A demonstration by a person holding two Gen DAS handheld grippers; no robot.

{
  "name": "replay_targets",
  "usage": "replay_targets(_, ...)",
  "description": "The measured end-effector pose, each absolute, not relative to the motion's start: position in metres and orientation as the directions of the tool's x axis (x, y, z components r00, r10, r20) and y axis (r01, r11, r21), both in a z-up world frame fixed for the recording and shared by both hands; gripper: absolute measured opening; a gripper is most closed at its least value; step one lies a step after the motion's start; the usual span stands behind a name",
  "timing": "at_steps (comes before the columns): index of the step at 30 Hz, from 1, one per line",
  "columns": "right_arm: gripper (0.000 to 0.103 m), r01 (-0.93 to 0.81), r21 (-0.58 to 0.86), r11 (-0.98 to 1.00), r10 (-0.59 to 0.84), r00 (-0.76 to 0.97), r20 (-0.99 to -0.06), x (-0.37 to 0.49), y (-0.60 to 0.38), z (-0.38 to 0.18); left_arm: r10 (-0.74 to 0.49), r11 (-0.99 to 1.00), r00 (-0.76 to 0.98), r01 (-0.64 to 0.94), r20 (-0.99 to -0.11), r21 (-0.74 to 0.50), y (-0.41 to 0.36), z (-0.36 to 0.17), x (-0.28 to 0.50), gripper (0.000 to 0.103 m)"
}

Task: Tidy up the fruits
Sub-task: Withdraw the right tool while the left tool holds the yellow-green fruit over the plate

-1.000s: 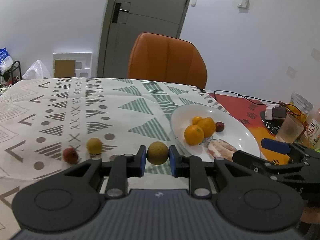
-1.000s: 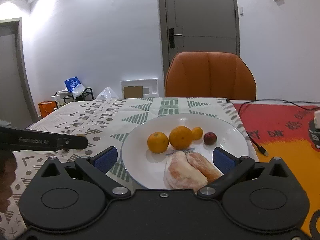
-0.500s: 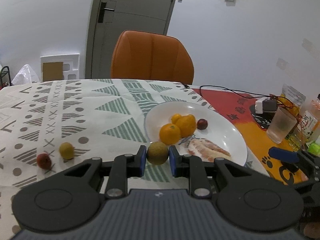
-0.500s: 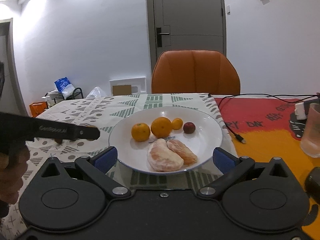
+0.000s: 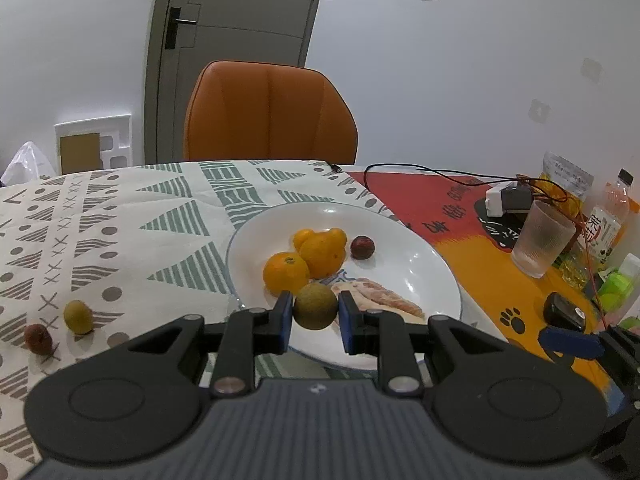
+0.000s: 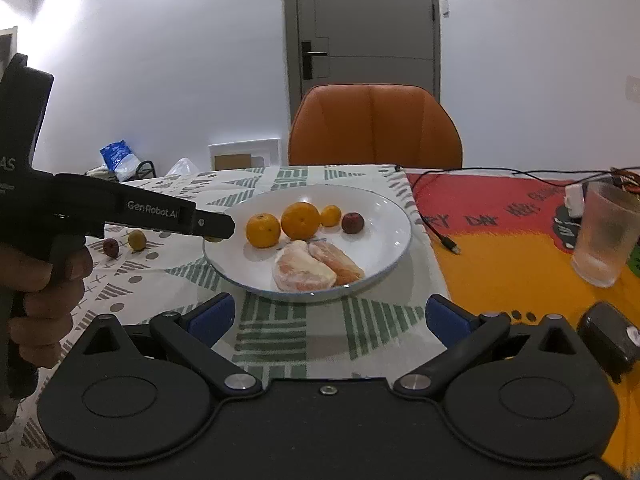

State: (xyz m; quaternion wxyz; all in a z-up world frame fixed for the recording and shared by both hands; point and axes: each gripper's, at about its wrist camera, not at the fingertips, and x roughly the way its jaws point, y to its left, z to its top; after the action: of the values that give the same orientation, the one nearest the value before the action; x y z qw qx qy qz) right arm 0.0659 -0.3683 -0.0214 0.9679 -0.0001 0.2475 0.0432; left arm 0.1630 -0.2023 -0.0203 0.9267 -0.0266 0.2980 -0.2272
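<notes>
Both cameras sit just behind their own tongs, low over the table, tilted slightly down and facing the chair and door. The left looks from close at the plate's near-left rim; the right from farther back. Both share the plate.
</notes>
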Motion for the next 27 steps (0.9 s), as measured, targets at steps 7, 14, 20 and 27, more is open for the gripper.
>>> replay_targets(7, 0.103, -0.066, 0.028, 0.997, 0.072, 0.867, -0.493, 0.058, -0.376, -0.025, -0.437, 0.894, 0.715, 0.411, -0.546, -0.177, -0.212, -0.021, 0.164, 0.023)
replay_targets(14, 0.103, -0.059, 0.036, 0.998, 0.069, 0.867, -0.493, 0.053, -0.382, -0.029, -0.435, 0.894, 0.715, 0.417, -0.547, -0.167, -0.22, -0.022, 0.165, 0.023)
replay_targets(20, 0.103, -0.058, 0.037, 0.998, 0.069, 0.867, -0.493, 0.052, -0.383, -0.029, -0.428, 0.897, 0.715, 0.412, -0.552, -0.162, -0.221, -0.023, 0.169, 0.023)
replay_targets(27, 0.103, -0.083, 0.02, 0.996, 0.083, 0.873, -0.481, 0.052, -0.379, -0.024, -0.426, 0.898, 0.711, 0.409, -0.56, -0.162, -0.222, -0.027, 0.175, 0.023)
